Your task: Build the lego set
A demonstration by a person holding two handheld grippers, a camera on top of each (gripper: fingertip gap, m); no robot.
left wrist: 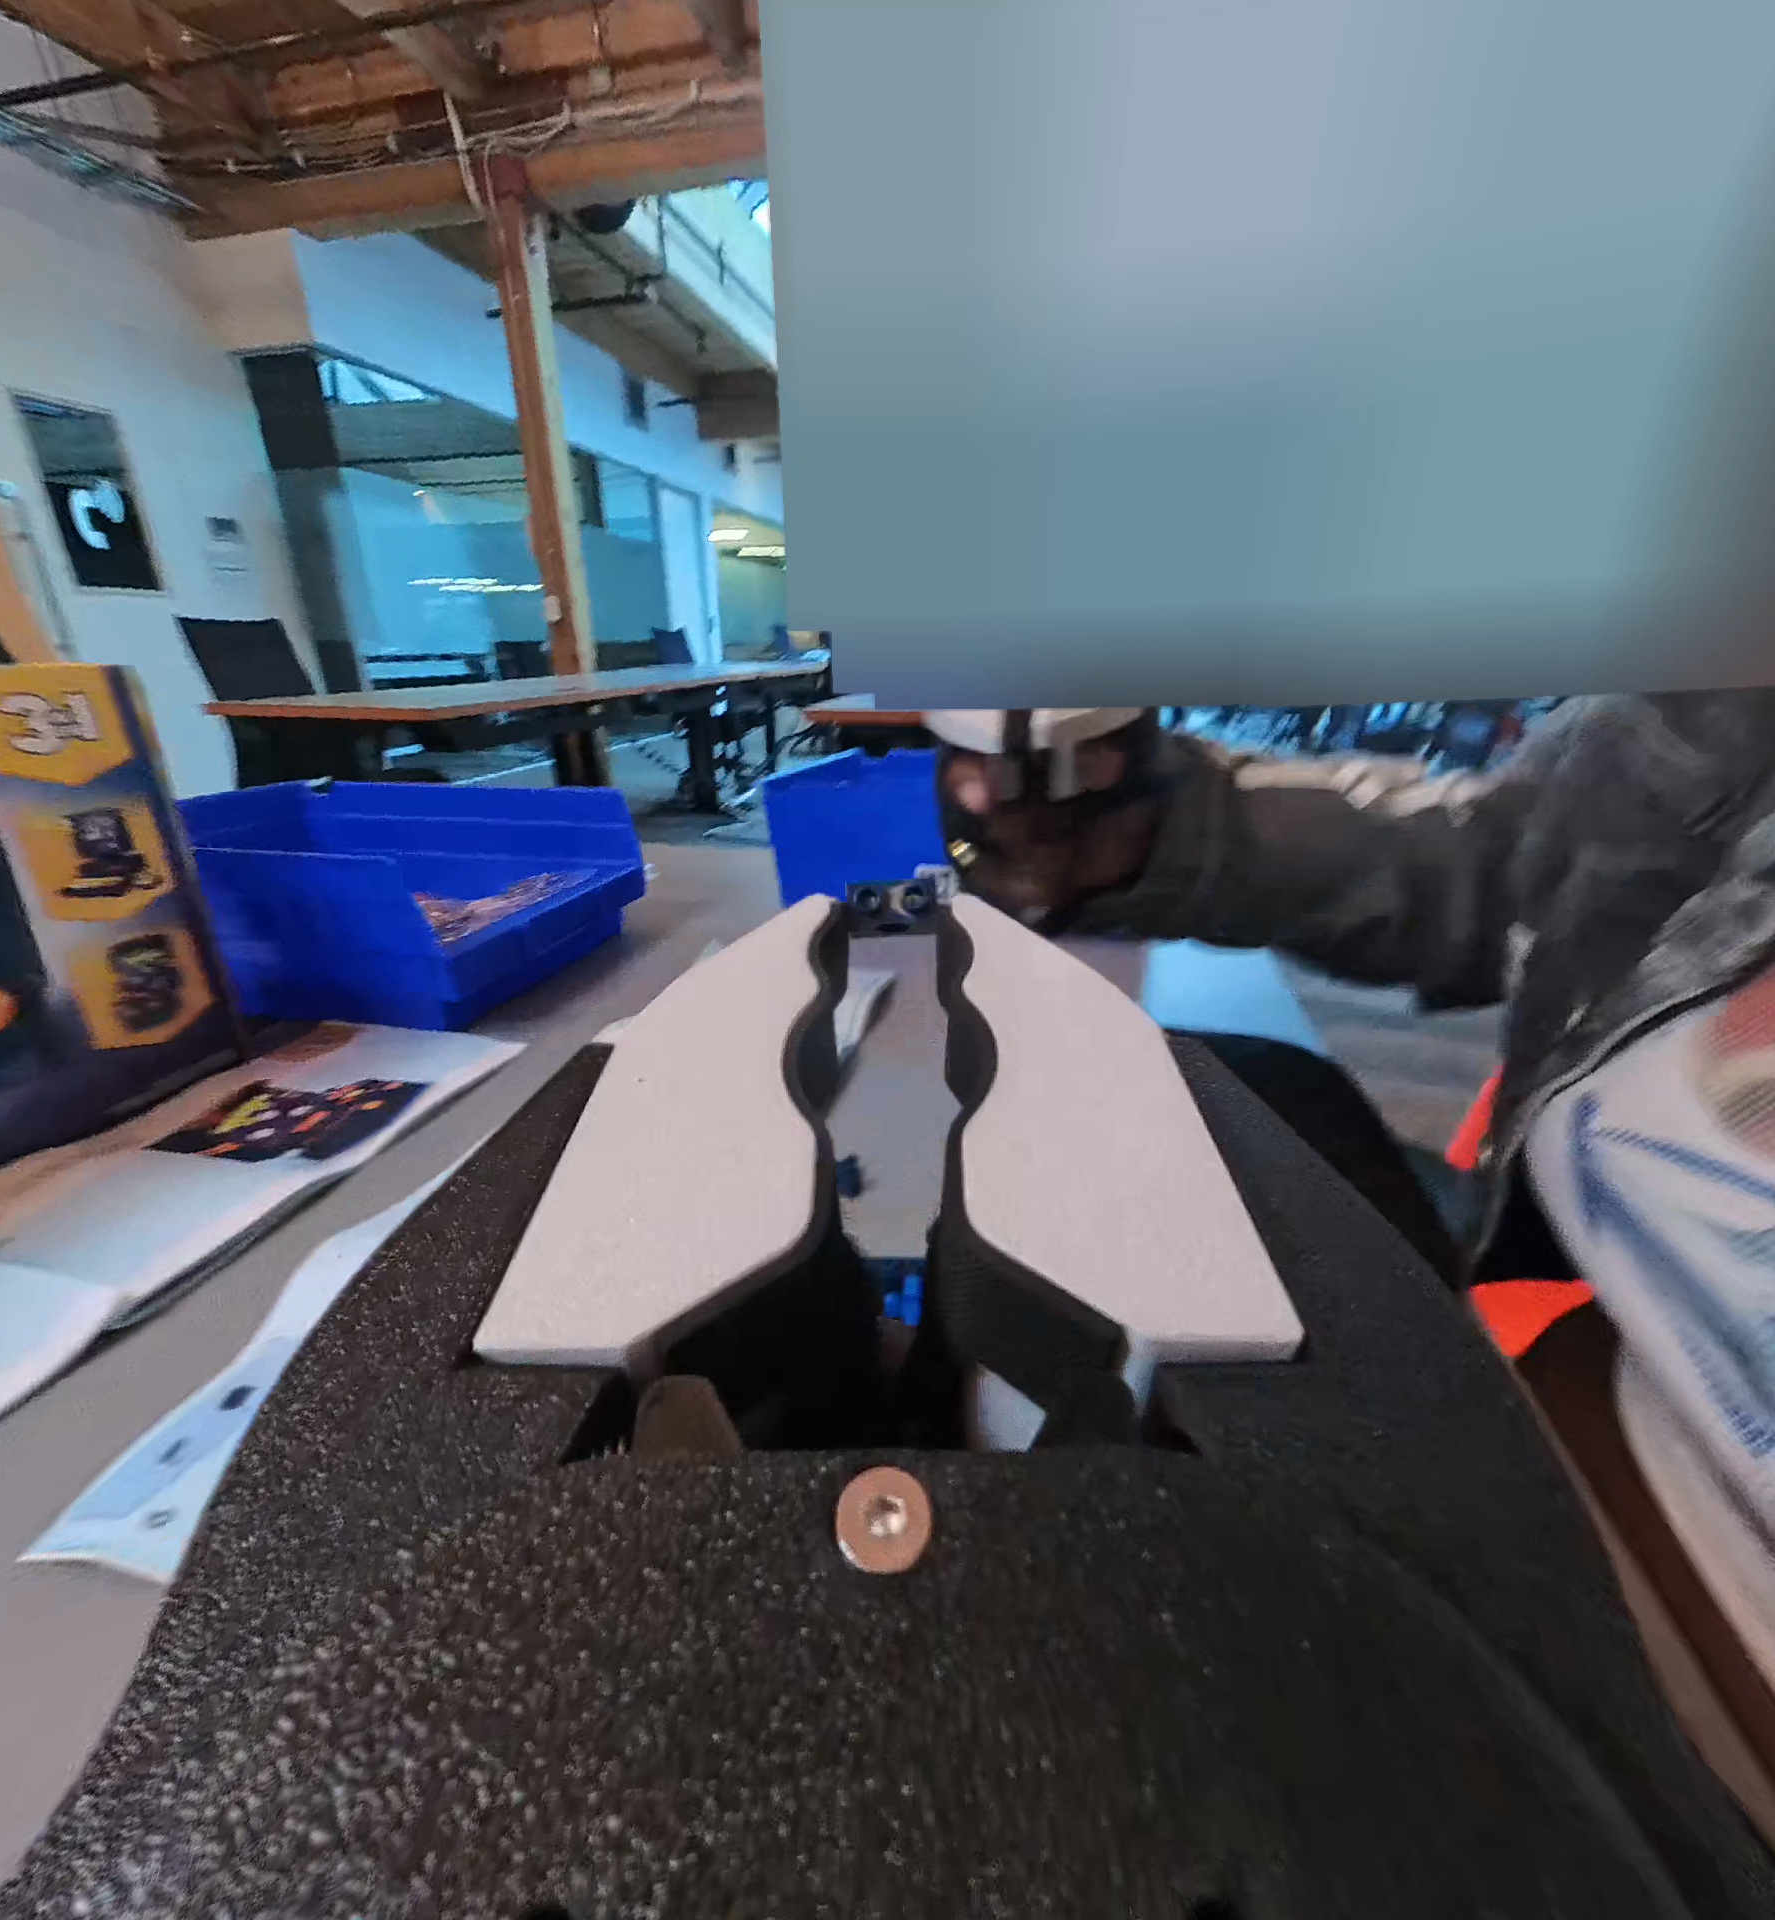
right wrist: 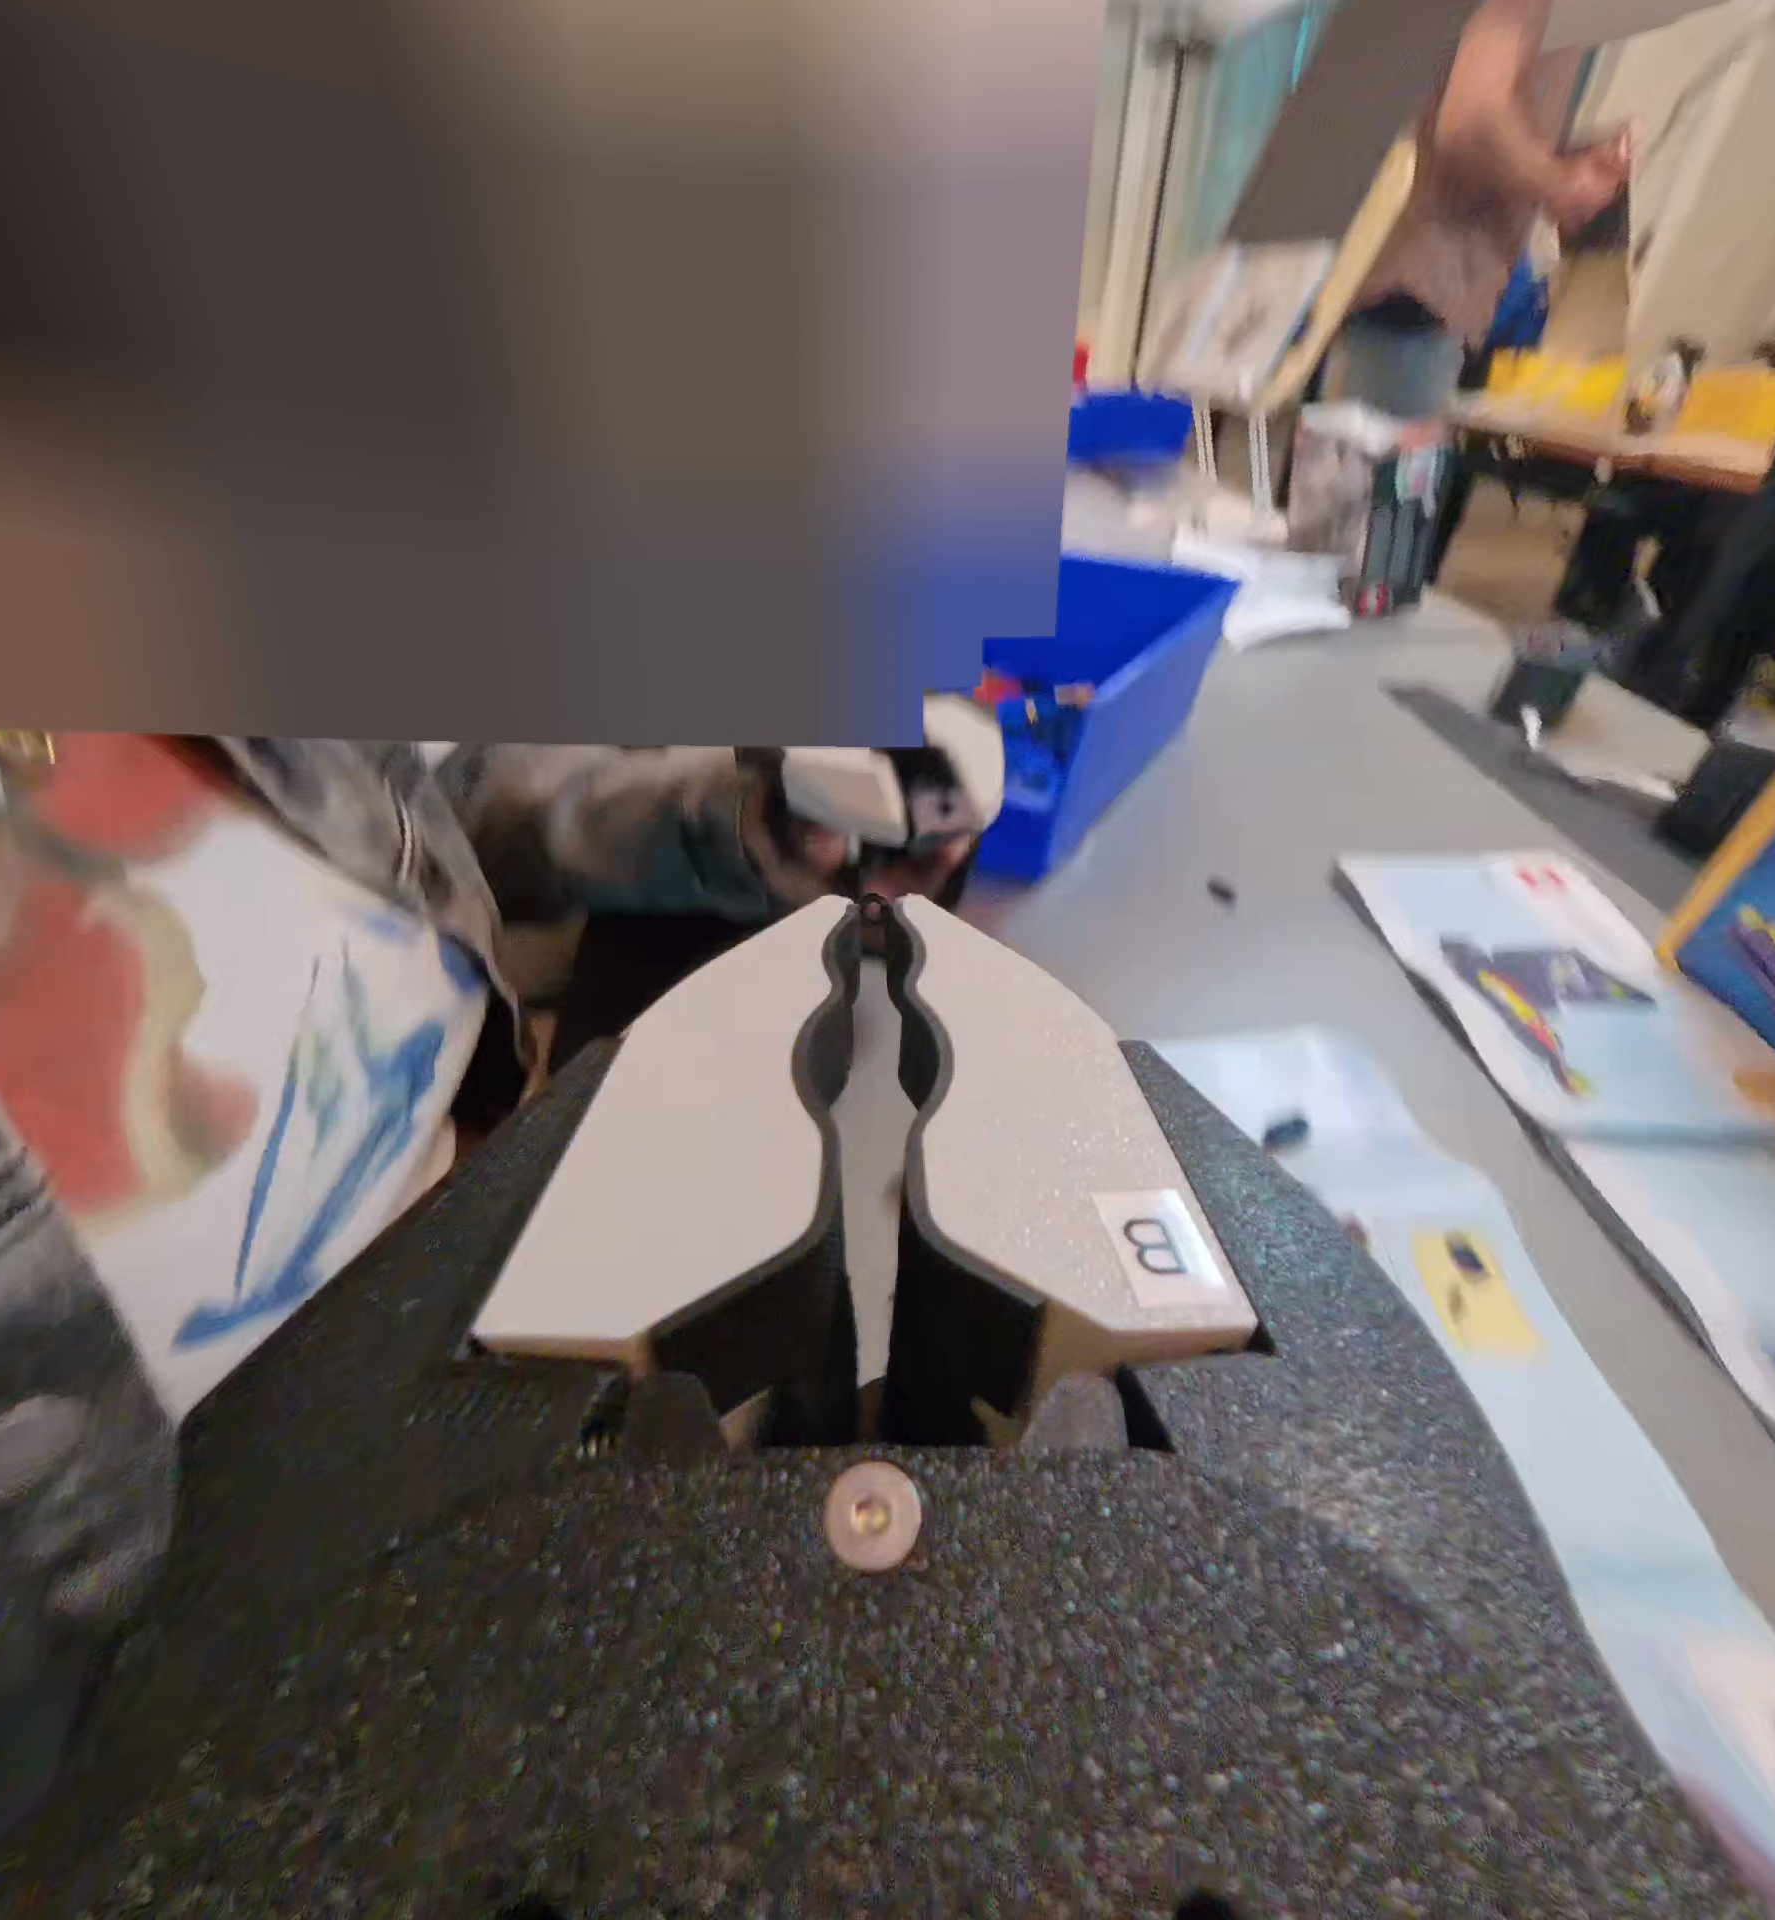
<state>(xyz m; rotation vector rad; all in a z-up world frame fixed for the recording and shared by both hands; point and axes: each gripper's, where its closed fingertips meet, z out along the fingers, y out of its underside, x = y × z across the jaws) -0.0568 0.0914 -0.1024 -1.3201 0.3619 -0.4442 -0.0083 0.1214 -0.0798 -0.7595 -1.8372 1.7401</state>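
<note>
My left gripper (left wrist: 893,916) is shut on a small dark brick (left wrist: 895,906) with two round holes, pinched between the tips of its fingers above the grey table (left wrist: 717,883). My right gripper (right wrist: 874,920) is shut on a tiny black ring-shaped piece (right wrist: 871,911) at its very tips. The two grippers face each other closely. The right gripper's white fingers (left wrist: 1044,753) show just beyond the brick in the left wrist view. The left gripper's white fingers (right wrist: 862,795) show just beyond the ring piece in the right wrist view.
Blue bins (left wrist: 415,883) (left wrist: 852,821) (right wrist: 1111,707) with small parts stand on the table. A printed box (left wrist: 52,883) and open booklets (left wrist: 239,1132) (right wrist: 1548,997) lie at the sides. Loose black pieces (right wrist: 1221,889) (right wrist: 1283,1125) lie on the table. The person's torso (left wrist: 1714,1247) is close. There is about 8 cm between the tips of the two grippers.
</note>
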